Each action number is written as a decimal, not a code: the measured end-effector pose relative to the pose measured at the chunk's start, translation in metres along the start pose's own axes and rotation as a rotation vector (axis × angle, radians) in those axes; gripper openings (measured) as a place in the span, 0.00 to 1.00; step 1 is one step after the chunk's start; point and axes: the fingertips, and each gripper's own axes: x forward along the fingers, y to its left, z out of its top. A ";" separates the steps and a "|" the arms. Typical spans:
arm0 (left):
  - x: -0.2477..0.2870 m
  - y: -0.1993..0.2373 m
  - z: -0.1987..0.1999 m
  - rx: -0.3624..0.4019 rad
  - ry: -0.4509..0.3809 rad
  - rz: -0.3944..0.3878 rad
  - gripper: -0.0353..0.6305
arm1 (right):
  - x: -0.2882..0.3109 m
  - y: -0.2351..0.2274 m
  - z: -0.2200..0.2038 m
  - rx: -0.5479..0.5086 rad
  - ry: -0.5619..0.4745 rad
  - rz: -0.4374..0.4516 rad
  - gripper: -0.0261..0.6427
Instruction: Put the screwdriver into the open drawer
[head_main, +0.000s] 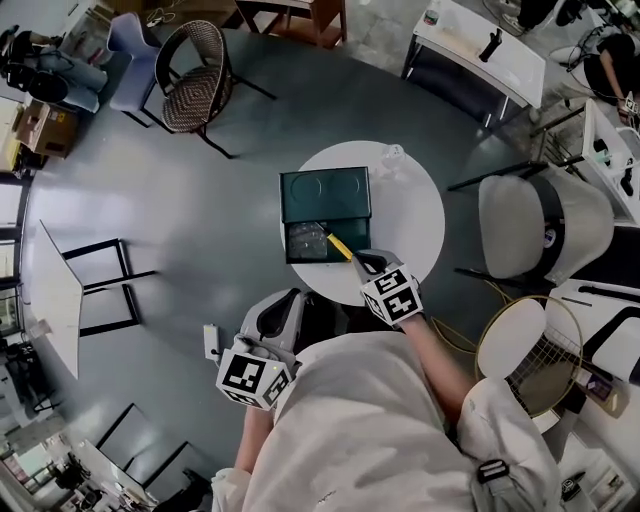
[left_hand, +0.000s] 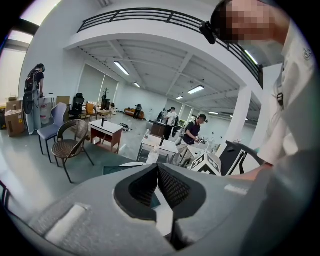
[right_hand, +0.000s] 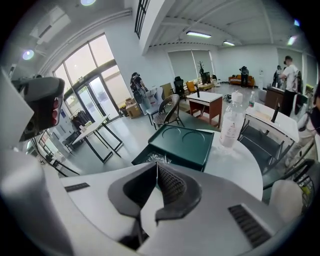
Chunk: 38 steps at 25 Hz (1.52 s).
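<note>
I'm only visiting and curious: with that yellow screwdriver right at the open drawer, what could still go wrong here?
The yellow screwdriver sits slanted at the front edge of the open drawer, beside the right claw, whose jaws are together and empty. If it rests on the rim, it might slide out onto the round table. Crinkled plastic already in the drawer may keep it from lying flat.
</note>
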 end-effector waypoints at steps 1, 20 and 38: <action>-0.003 0.001 0.000 0.000 0.000 -0.004 0.07 | -0.004 0.005 0.003 -0.001 -0.016 0.001 0.06; -0.117 0.038 -0.043 0.045 -0.023 -0.169 0.07 | -0.063 0.166 0.024 0.085 -0.321 0.022 0.05; -0.192 0.057 -0.089 0.101 0.001 -0.360 0.07 | -0.152 0.275 -0.012 0.123 -0.496 -0.224 0.05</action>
